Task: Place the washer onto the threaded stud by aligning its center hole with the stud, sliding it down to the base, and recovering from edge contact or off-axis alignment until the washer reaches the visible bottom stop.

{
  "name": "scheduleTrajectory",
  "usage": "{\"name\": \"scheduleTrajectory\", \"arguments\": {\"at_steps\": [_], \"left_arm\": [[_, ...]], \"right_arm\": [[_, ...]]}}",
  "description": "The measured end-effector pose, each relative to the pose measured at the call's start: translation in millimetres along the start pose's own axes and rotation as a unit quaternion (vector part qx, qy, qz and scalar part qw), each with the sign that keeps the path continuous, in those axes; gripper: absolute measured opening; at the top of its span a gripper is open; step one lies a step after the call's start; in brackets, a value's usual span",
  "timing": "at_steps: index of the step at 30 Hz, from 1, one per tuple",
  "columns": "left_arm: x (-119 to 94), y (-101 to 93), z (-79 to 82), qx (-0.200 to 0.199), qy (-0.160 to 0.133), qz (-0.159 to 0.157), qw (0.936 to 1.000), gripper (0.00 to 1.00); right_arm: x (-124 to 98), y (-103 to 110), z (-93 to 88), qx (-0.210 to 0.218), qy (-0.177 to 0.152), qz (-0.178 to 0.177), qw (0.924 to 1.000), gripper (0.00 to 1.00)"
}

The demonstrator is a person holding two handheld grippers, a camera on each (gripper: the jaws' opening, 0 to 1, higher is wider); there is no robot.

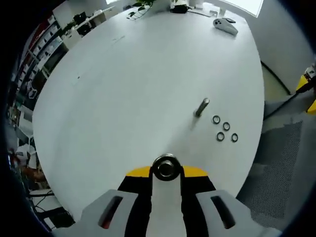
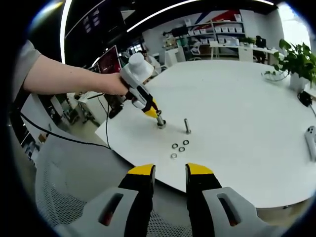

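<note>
While the left gripper (image 1: 167,170) clamps a second stud (image 1: 166,168) upright, we find no washer carried.

We count four washers (image 1: 225,129) lying loose on the table (image 1: 123,89) just beside the threaded stud (image 1: 201,106) (bare, upright). The right gripper (image 2: 170,170) hangs back off the edge, jaws slightly parted and empty, presumably waiting to pick.

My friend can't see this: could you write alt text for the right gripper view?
A person's hand holds the left gripper down on a white table, beside an upright threaded stud and four loose washers. The right gripper hangs open at the table's edge.
</note>
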State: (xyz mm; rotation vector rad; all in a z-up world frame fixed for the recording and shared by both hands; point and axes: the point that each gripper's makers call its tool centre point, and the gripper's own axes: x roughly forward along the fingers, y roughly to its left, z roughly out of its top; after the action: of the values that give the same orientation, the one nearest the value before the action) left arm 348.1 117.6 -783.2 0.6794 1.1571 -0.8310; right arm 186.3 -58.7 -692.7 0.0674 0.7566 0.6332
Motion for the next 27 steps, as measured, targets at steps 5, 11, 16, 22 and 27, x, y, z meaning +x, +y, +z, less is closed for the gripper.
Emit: {"name": "scheduleTrajectory", "arguments": {"at_steps": [5, 11, 16, 22, 27], "left_arm": [[8.7, 0.4, -1.2, -0.004, 0.006, -0.001, 1.0000, 0.19], [17.8, -1.7, -4.5, 0.005, 0.013, 0.001, 0.9999, 0.19], [27.9, -3.8, -8.5, 0.011, 0.027, 0.004, 0.9996, 0.19], [34.2, -2.8, -11.3, 0.010, 0.033, 0.004, 0.9994, 0.19], [35.2, -1.9, -11.7, 0.011, 0.034, 0.004, 0.9994, 0.19]], "right_arm": [[-0.1, -1.2, 0.0, 0.000, 0.000, -0.002, 1.0000, 0.27], [0.0, -1.4, -0.3, 0.000, 0.000, -0.003, 1.0000, 0.27], [0.2, -2.4, -0.7, 0.001, 0.001, -0.005, 1.0000, 0.27], [-0.1, -2.0, -0.6, 0.001, 0.001, -0.006, 1.0000, 0.27], [0.0, -2.6, -0.3, 0.001, 0.000, -0.007, 1.0000, 0.27]]}}
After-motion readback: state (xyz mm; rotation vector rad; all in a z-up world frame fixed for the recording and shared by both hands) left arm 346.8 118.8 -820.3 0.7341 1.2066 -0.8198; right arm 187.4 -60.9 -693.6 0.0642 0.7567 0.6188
